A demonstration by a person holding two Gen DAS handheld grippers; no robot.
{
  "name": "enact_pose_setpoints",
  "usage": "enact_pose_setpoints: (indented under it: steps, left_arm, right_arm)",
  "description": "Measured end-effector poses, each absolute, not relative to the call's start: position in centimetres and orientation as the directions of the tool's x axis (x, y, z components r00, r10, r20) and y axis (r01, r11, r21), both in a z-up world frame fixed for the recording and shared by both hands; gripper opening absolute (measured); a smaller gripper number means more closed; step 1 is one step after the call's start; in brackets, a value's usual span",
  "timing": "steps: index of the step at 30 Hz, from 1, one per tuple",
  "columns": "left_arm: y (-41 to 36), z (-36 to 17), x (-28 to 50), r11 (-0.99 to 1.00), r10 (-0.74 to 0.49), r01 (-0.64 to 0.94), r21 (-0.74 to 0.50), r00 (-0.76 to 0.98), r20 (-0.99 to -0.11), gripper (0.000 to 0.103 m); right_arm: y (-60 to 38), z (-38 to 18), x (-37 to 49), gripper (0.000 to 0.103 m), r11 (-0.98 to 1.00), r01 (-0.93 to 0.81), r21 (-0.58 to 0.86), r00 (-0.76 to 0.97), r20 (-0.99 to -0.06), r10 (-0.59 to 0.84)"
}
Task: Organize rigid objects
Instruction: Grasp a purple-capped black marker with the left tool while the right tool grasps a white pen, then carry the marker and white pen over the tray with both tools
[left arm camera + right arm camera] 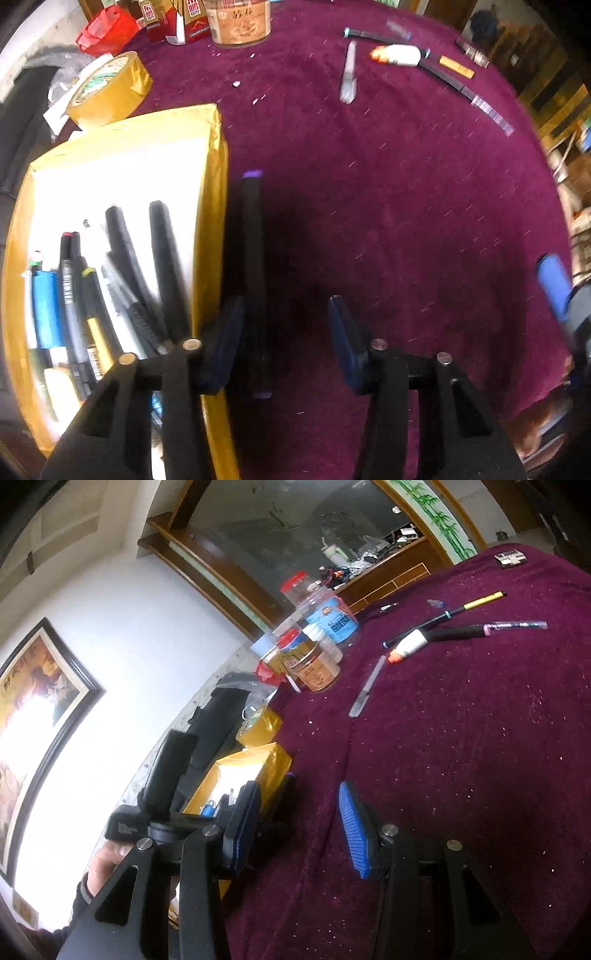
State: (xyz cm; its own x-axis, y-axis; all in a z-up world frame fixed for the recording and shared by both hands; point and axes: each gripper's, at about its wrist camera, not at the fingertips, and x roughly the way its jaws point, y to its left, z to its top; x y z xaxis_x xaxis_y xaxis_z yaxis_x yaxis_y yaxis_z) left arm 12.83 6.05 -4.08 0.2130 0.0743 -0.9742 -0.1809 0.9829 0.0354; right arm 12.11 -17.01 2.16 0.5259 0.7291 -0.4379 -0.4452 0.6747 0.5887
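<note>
A yellow box (pixel 218 155) at the left holds several pens and markers (pixel 122 280). A black marker with purple ends (pixel 255 280) lies on the purple cloth just right of the box wall, beside my left gripper's left finger. My left gripper (pixel 286 339) is open and empty above it. More pens lie far across the cloth: a grey pen (pixel 349 74), a white-and-orange marker (pixel 397 54), a long black pen (pixel 450 83). My right gripper (pixel 299 827) is open and empty over the cloth, next to the box (pixel 273 768).
A roll of yellow tape (pixel 110 88) sits behind the box. Jars and cartons (pixel 240 18) stand at the far edge. The left gripper's body and the hand that holds it (pixel 162 775) are at the left in the right wrist view. The cloth's edge curves at the right.
</note>
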Motion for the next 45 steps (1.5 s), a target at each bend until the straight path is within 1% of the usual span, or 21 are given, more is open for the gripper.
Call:
enact_pose_setpoints:
  steps: [2,6,8,9,10,12,15,18,20,23,26,29,31,36,37,38,39,40,41,42,45]
  left_arm:
    - [5.7,-4.4,12.4,0.976,0.141,-0.190,0.106,0.183,-0.973,0.042]
    - [5.5,-4.9,12.5,0.968,0.171,-0.216,0.132,0.178,-0.969,0.042]
    - [4.7,-4.9,12.9,0.969,0.174,-0.209,0.131,0.202,-0.964,0.029]
    - [4.3,-4.9,13.1,0.973,0.158,-0.199,0.117,0.208,-0.965,0.015]
    - [4.1,-4.9,13.0,0.974,0.152,-0.197,0.110,0.213,-0.965,0.013]
    - [3.4,-4.8,12.1,0.976,0.156,-0.187,0.113,0.233,-0.960,0.013]
    - [1.7,-4.9,9.6,0.992,0.074,-0.118,0.043,0.277,-0.958,0.013]
    - [0.9,-4.9,7.3,0.994,0.093,-0.090,0.065,0.352,-0.931,0.013]
    - [1.6,-5.0,6.2,0.994,0.054,-0.113,0.010,0.390,-0.919,0.013]
    - [3.7,-4.4,4.5,0.979,-0.050,-0.161,-0.127,0.410,-0.911,0.013]
    - [5.1,-2.3,1.9,0.964,-0.105,-0.160,-0.213,0.505,-0.857,0.012]
    - [6.4,-0.5,0.5,0.947,-0.134,-0.165,-0.276,0.578,-0.805,0.012]
    - [7.0,0.0,-0.1,0.935,-0.152,-0.165,-0.313,0.611,-0.777,0.012]
    - [7.4,-0.9,0.3,0.927,-0.195,-0.149,-0.344,0.591,-0.783,0.012]
    - [7.4,-1.2,0.1,0.929,-0.198,-0.145,-0.341,0.584,-0.787,0.012]
    - [7.2,-1.3,0.1,0.930,-0.203,-0.140,-0.341,0.577,-0.791,0.012]
    - [6.9,-1.2,0.0,0.933,-0.206,-0.130,-0.335,0.569,-0.796,0.012]
    - [6.8,-1.4,0.1,0.937,-0.204,-0.125,-0.327,0.563,-0.800,0.012]
    - [6.7,-1.4,0.2,0.939,-0.201,-0.124,-0.320,0.557,-0.806,0.012]
    - [6.5,-1.6,0.3,0.941,-0.201,-0.124,-0.316,0.548,-0.812,0.012]
    - [5.9,-2.3,0.4,0.944,-0.200,-0.125,-0.307,0.525,-0.828,0.012]
  right_arm:
    - [-17.2,1.9,12.2,0.040,0.673,-0.442,0.593,0.524,-0.438,0.731]
    - [-17.3,1.5,12.4,0.040,0.671,-0.433,0.602,0.520,-0.441,0.732]
    - [-17.1,1.4,12.5,0.040,0.676,-0.428,0.600,0.516,-0.452,0.727]
    - [-16.9,1.4,12.5,0.040,0.680,-0.427,0.596,0.515,-0.458,0.725]
    - [-16.8,1.5,12.4,0.040,0.684,-0.427,0.591,0.516,-0.463,0.721]
    - [-16.5,1.8,12.5,0.040,0.699,-0.424,0.576,0.515,-0.482,0.709]
    - [-15.8,2.2,13.3,0.040,0.725,-0.414,0.550,0.510,-0.519,0.686]
    - [-14.5,2.5,15.4,0.039,0.749,-0.396,0.531,0.490,-0.568,0.662]
    - [-13.3,2.5,17.3,0.039,0.775,-0.375,0.508,0.481,-0.608,0.632]
    - [-10.6,2.2,21.0,0.039,0.816,-0.365,0.448,0.438,-0.691,0.575]
    - [-7.8,1.6,24.6,0.039,0.855,-0.352,0.380,0.433,-0.744,0.509]
    - [-6.0,1.5,28.0,0.040,0.879,-0.323,0.351,0.448,-0.762,0.468]
    - [-4.8,1.4,30.2,0.039,0.906,-0.302,0.295,0.474,-0.779,0.411]
    - [-2.6,-0.4,34.0,0.038,0.950,-0.259,0.174,0.487,-0.826,0.284]
    - [-2.4,-1.0,34.3,0.035,0.953,-0.258,0.157,0.477,-0.837,0.267]
    - [-2.2,-1.5,34.2,0.029,0.954,-0.264,0.142,0.469,-0.845,0.256]
    - [-2.0,-1.5,33.6,0.017,0.957,-0.277,0.081,0.495,-0.842,0.215]
    - [-1.9,-1.6,33.1,0.016,0.954,-0.293,0.061,0.497,-0.843,0.207]
    - [-2.2,-1.6,32.6,0.012,0.947,-0.310,0.083,0.483,-0.844,0.232]
    - [-3.0,-1.6,31.8,0.012,0.939,-0.322,0.120,0.463,-0.845,0.267]
    - [-5.5,-1.5,28.2,0.012,0.919,-0.355,0.171,0.429,-0.844,0.322]
